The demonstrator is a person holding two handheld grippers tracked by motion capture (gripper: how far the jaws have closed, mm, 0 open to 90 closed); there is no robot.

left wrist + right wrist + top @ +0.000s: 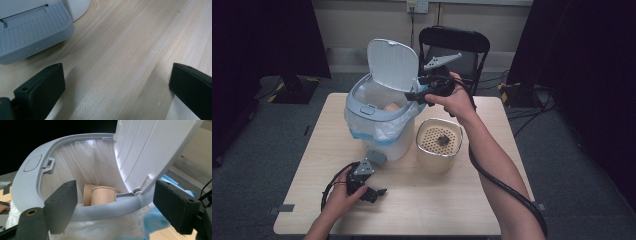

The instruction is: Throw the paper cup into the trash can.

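With both jaws spread and empty, the right gripper (418, 95) is best drawn clear of the bin (379, 122) before its raised lid (392, 65) is lowered, while the left gripper (379, 193) is rested open on the table (452, 200).

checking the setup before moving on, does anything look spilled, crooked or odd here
Nothing looks spilled or damaged. The white pedal bin with its clear plastic liner stands upright, lid raised, brown paper cups inside. The beige perforated-top container sits level beside it.
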